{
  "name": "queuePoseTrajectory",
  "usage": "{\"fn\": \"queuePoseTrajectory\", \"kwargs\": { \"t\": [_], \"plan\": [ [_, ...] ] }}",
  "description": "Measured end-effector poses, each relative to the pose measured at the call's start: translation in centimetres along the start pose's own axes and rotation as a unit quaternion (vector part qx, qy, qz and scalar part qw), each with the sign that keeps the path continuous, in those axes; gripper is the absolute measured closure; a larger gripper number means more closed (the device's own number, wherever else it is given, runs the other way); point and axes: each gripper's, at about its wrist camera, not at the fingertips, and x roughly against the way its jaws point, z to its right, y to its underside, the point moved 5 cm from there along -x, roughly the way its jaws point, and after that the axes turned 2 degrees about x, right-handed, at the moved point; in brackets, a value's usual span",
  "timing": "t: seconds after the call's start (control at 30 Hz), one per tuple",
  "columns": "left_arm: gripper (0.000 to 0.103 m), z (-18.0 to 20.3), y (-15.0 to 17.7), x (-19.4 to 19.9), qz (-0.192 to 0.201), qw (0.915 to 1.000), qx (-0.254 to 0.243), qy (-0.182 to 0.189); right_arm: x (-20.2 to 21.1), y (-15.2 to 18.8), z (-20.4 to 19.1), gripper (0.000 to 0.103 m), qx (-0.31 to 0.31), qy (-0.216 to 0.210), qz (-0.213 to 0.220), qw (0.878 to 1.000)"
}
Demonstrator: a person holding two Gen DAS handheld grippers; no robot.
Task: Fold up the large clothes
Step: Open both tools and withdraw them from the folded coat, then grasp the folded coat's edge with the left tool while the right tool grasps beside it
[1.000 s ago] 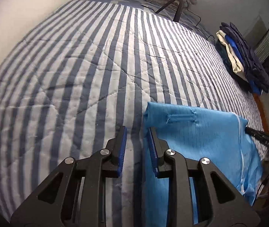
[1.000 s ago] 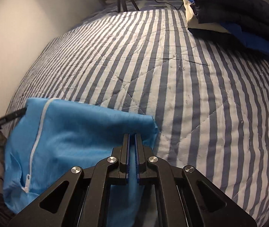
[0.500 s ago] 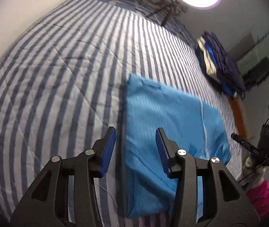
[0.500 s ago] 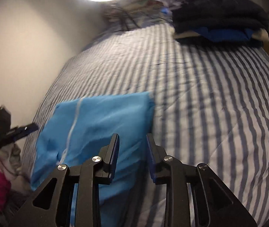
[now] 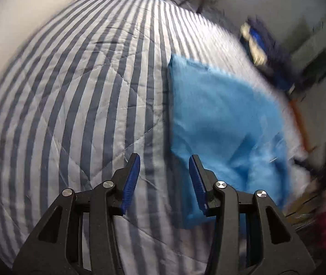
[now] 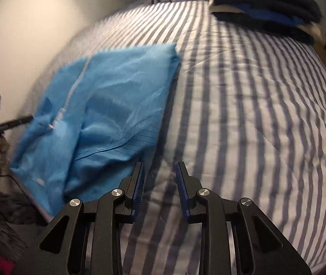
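Blue zip garment (image 6: 108,105), thin, limp, probably slippery: pinch folded edge beside left tool (image 5: 164,181) and right tool (image 6: 159,189), both just opened, empty.

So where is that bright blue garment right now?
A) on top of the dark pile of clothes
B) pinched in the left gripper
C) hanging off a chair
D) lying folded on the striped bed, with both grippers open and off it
D: the blue garment lies folded on the striped quilt, while the left gripper and right gripper, jaws just opened, hold nothing.
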Motion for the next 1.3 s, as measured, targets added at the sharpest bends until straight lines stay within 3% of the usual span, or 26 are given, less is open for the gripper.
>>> {"fn": "queuePoseTrajectory", "kwargs": {
  "t": [0.03, 0.1, 0.17, 0.27, 0.37, 0.67, 0.83, 0.93, 1.13, 1.2, 1.3],
  "plan": [
    [0.046, -0.6, -0.3, 0.4, 0.003, 0.9994, 0.027, 0.023, 0.2, -0.6, 0.9, 0.07, -0.015, -0.016, 0.014, 1.0],
    [0.041, -1.9, -1.0, 0.5, 0.003, 0.9946, 0.082, 0.063, 1.4, -1.2, 1.9, 0.04, -0.048, -0.044, 0.054, 0.996],
    [0.04, -3.2, -1.4, -0.2, -0.013, 0.9823, 0.148, 0.114, 1.7, -2.2, 3.1, 0.028, -0.085, -0.076, 0.086, 0.99],
    [0.04, -4.4, -1.6, -1.3, -0.029, 0.9704, 0.19, 0.147, 0.5, -2.8, 4.1, 0.028, -0.135, -0.134, 0.064, 0.98],
    [0.041, -5.2, -1.4, -2.0, -0.045, 0.967, 0.197, 0.155, -1.5, -3.6, 4.6, 0.029, -0.134, -0.136, 0.032, 0.981],
    [0.041, -2.0, -3.7, -4.8, -0.071, 0.9722, 0.153, 0.162, -6.2, -7.3, 2.8, 0.042, -0.126, -0.192, -0.012, 0.973],
    [0.052, -0.3, -5.2, -6.9, -0.08, 0.9739, 0.143, 0.157, -7.8, -8.6, 0.4, 0.043, -0.123, -0.212, -0.018, 0.969],
    [0.056, 1.1, -6.0, -8.1, -0.081, 0.9773, 0.13, 0.146, -8.6, -9.5, -0.8, 0.05, -0.127, -0.222, -0.018, 0.966],
    [0.072, 3.0, -6.2, -8.4, -0.063, 0.9917, 0.078, 0.08, -9.3, -10.7, -2.6, 0.076, -0.12, -0.204, -0.03, 0.971],
    [0.083, 3.5, -6.1, -8.2, -0.053, 0.9958, 0.054, 0.051, -9.3, -10.9, -3.3, 0.086, -0.115, -0.185, -0.032, 0.975],
    [0.093, 5.2, -6.0, -7.6, -0.033, 0.9992, 0.016, 0.018, -9.5, -11.6, -4.5, 0.092, -0.101, -0.154, -0.027, 0.983]
  ]
}}
